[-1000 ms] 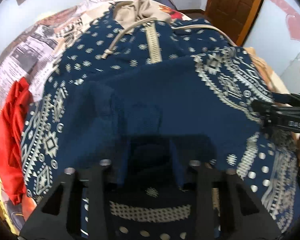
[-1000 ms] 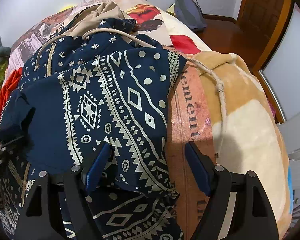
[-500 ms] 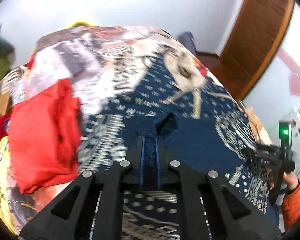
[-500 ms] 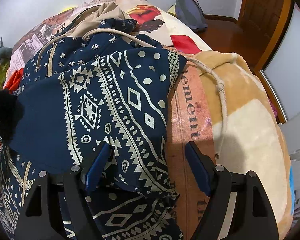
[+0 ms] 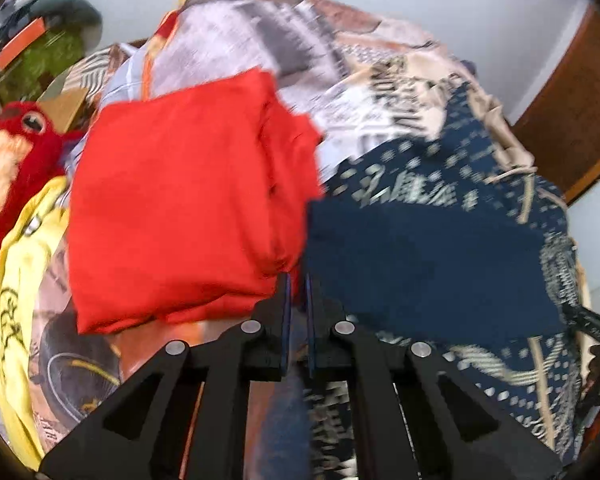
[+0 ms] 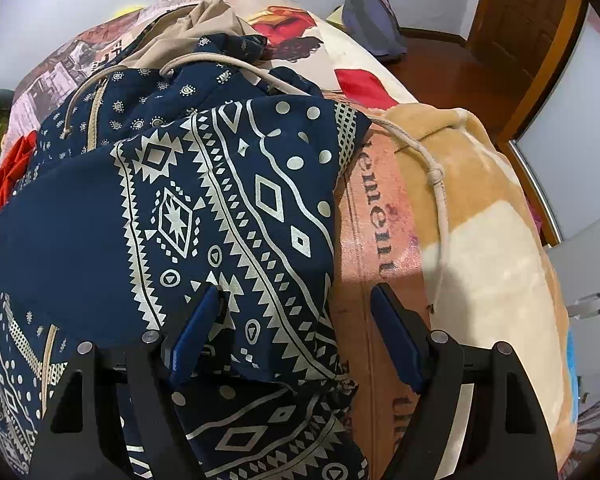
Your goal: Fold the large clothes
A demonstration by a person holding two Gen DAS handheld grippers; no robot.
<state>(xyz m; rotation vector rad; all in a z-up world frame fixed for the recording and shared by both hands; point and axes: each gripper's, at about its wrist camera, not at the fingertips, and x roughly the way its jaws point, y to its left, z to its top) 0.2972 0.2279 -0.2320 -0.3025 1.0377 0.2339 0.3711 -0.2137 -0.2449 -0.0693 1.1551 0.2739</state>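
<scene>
Garment [image 6: 228, 216], navy patterned, lies spread on bed [image 6: 500, 260], one flap folded over. Left claw [image 5: 296, 280] clenched, nothing visible between pads, beside red cloth [image 5: 180, 208]. Right claw [image 6: 296, 320] released, straddling garment's right edge, likely poised for next grasp.

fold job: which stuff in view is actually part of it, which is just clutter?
In the job:
- navy patterned hoodie, spread on the blanket
- left hand-held gripper, shut
- right hand-held gripper, open over the hoodie's edge

Just lying about:
- folded red garment
- red plush toy
- yellow garment
- grey bag on the floor
</scene>
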